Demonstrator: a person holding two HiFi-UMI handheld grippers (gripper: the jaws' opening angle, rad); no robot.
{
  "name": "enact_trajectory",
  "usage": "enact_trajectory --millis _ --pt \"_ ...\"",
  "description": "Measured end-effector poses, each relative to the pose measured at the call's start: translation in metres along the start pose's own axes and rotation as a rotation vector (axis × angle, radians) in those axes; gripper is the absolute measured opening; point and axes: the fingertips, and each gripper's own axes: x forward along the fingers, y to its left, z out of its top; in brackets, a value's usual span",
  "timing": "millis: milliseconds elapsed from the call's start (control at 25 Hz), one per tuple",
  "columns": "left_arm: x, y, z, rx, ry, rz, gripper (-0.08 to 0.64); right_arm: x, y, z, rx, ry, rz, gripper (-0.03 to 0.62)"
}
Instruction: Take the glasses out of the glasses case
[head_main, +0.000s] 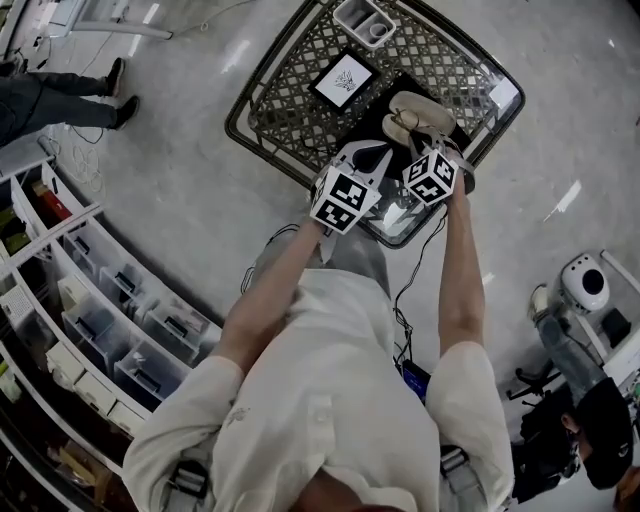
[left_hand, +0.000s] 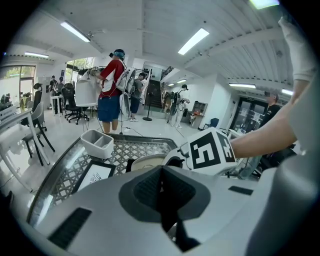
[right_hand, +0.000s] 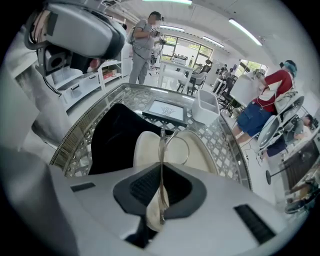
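1. Clearly the right gripper (right_hand: 161, 175) is doing the work. Its jaws are clamped on the glasses (right_hand: 161, 150), which stand edge-on between the pads, with one thin lens rim showing beyond the tips.
2. The glasses sit directly over the open, cream glasses case (right_hand: 147, 150), whose two halves spread out beneath them. They look partly lifted out, but I cannot tell whether any part is touching the lining. A cream scrap also shows low between the pads, and I cannot tell what it is.
3. Gripping the thin frame rather than a lens seems deliberate, since it gives the pads a firm hold and spares the glass.
4. The left gripper (left_hand: 161, 185) has its jaws closed together with nothing visible between them. In the head view it hovers just near-left of the case, beside the right gripper. It is probably parked there, ready to steady the case if it drags along.
5. The case lies on a black mat (head_main: 392, 100) at the near right of the lattice-patterned table (head_main: 285, 105). The mat probably keeps it from sliding on the glass. A framed card (head_main: 343, 80) and a white tray (head_main: 365, 22) stand farther off, clear of the work.
6. The next move likely needs a straight, slow lift so the temples do not catch on the case rim.
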Motion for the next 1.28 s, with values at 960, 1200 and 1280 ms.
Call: enact_trajectory --millis 960,1200,1280 --pt "-0.006 -0.014 0.046 0.096 -0.080 -0.065 0.012 -0.131 -0.034 0.037 0.276 -0.251 -0.290 0.020" --pt "-0.027 -0.020 0.067 0.141 -0.128 -0.078 0.012 -0.184 -0.037 0.051 0.339 -0.330 -0.382 0.019" --pt "-0.035 -0.022 0.076 0.156 -0.150 -0.079 0.012 -0.202 -0.036 0.056 0.359 -0.360 -0.411 0.020"
